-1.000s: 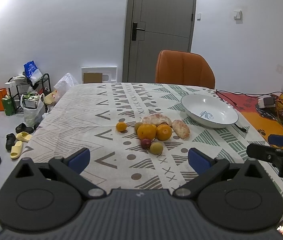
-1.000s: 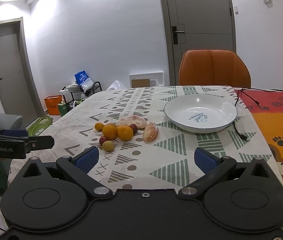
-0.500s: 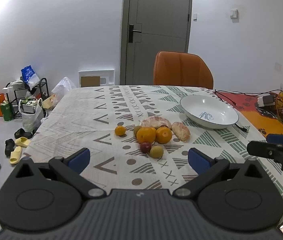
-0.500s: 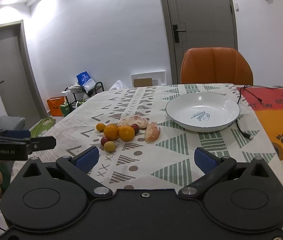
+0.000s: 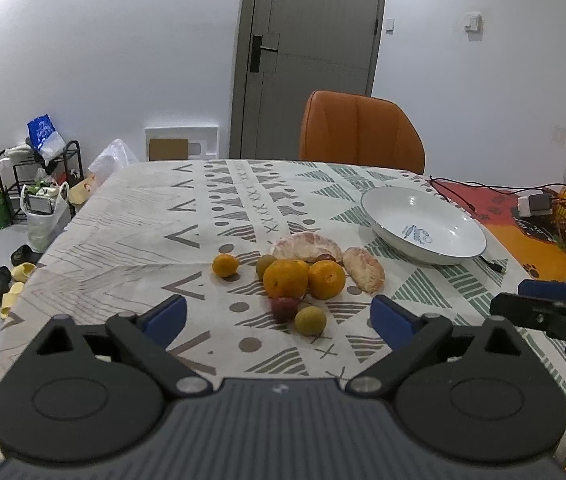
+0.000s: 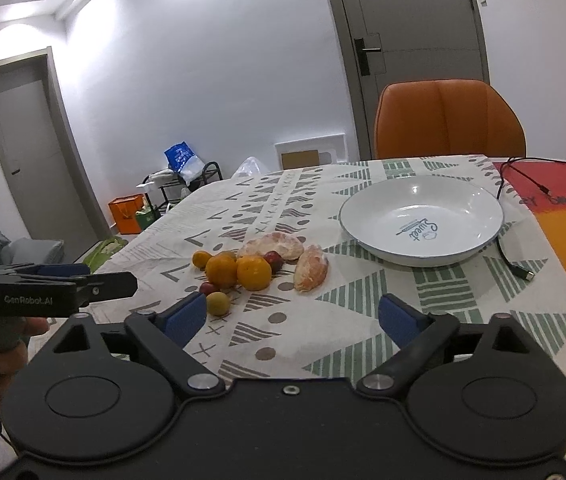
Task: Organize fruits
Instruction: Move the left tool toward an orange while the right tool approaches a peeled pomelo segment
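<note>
A cluster of fruit lies mid-table: two oranges (image 5: 285, 278) (image 5: 326, 279), a small orange (image 5: 225, 265), peeled pomelo pieces (image 5: 307, 246) (image 5: 363, 269), a red plum (image 5: 283, 307) and a yellow-green round fruit (image 5: 310, 320). An empty white bowl (image 5: 423, 224) stands to their right. My left gripper (image 5: 279, 318) is open and empty, just short of the plum. My right gripper (image 6: 293, 316) is open and empty, short of the fruit (image 6: 254, 272) and the bowl (image 6: 421, 222).
An orange chair (image 5: 361, 132) stands at the table's far edge. A black cable (image 6: 513, 256) lies right of the bowl, beside a red-orange mat (image 6: 563, 200). A shoe rack, bags and slippers (image 5: 15, 280) are on the floor to the left.
Both grippers have moved forward a little toward the fruit and the bowl. Both stay open. Nothing on the table has moved.
</note>
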Tool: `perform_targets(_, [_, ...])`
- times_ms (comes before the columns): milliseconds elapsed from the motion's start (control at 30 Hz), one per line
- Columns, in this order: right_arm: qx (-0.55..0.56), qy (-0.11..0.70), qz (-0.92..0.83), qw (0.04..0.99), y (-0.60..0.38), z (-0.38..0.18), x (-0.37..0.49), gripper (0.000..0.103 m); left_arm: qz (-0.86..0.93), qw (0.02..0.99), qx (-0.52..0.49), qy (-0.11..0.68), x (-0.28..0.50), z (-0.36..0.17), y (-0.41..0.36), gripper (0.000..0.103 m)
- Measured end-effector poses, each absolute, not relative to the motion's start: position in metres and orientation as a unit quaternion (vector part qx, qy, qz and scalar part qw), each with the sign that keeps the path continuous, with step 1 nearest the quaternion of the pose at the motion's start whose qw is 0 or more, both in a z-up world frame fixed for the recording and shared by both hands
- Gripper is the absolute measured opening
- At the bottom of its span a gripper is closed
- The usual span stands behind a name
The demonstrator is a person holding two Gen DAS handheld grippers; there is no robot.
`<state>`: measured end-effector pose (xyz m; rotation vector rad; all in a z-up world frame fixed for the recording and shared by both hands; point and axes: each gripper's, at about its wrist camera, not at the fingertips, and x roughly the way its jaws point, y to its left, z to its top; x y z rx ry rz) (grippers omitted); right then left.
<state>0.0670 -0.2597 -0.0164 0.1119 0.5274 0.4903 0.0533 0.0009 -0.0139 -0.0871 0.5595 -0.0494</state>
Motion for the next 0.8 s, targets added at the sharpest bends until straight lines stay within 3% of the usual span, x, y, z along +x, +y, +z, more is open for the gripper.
perform_targets(400, [0.061, 0.276, 0.225, 0.932, -0.258, -0.028, 0.096, 0.075, -0.033, 0.951, -0.074, 0.3, 0.091, -0.034, 0.002, 0.071])
perform_targets(800, [0.059, 0.307, 0.218, 0.925, -0.24, -0.039, 0.129, 0.063, -0.034, 0.944, -0.085, 0.318, 0.129, -0.051, 0.003, 0.061])
